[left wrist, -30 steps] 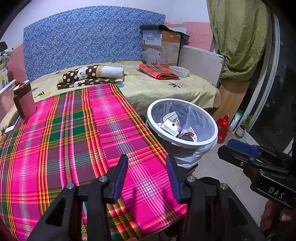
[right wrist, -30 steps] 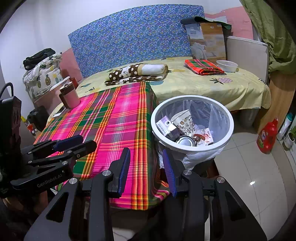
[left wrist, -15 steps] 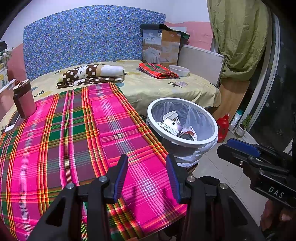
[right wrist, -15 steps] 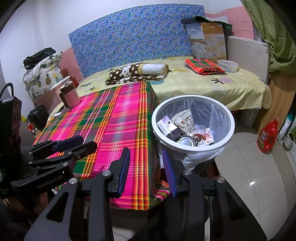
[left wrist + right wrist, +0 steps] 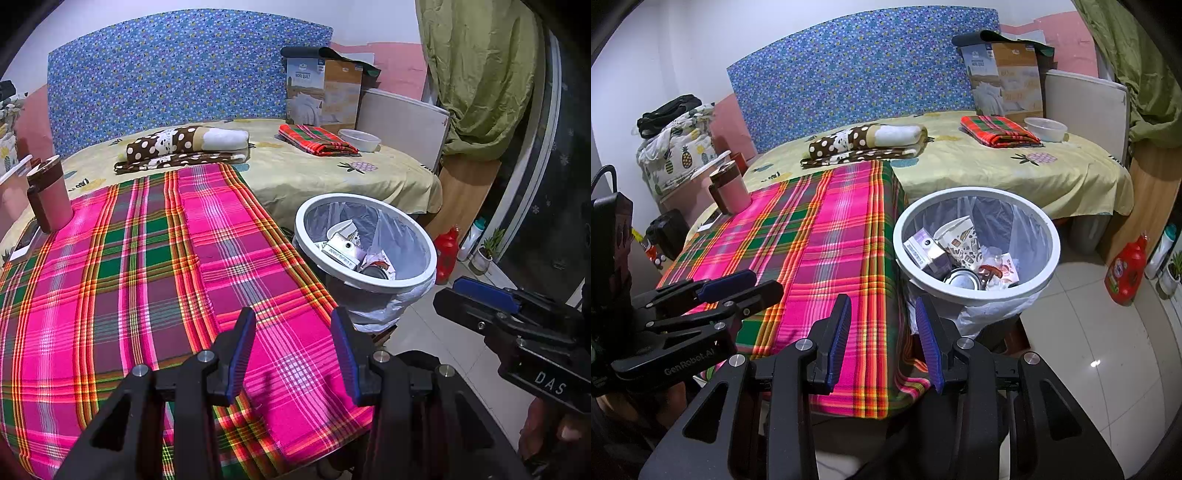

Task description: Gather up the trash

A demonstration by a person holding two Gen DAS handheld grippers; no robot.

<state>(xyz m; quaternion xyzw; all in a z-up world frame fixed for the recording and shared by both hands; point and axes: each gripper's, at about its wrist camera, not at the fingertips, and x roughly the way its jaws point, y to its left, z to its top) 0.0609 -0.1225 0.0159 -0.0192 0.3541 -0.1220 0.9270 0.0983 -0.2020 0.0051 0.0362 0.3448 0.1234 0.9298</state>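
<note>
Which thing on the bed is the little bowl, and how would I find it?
Look at the yellow bedsheet near the tall quilt box. Beside the folded red plaid cloth sits the white bowl: the only round, hard thing among folded fabrics.

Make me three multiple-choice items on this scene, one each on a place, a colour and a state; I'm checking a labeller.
1. Where is the bin?
A. on the plaid cloth
B. on the floor beside the table
C. on the bed

2. What colour is the bottle on the floor?
A. red
B. blue
C. black

3. What is between the right gripper jaws?
A. a can
B. a box
C. nothing

Answers:
1 B: its rim stands past the edge of the plaid cloth, above the tiles.
2 A: its body is red.
3 C: the jaws stand apart, empty.
</note>
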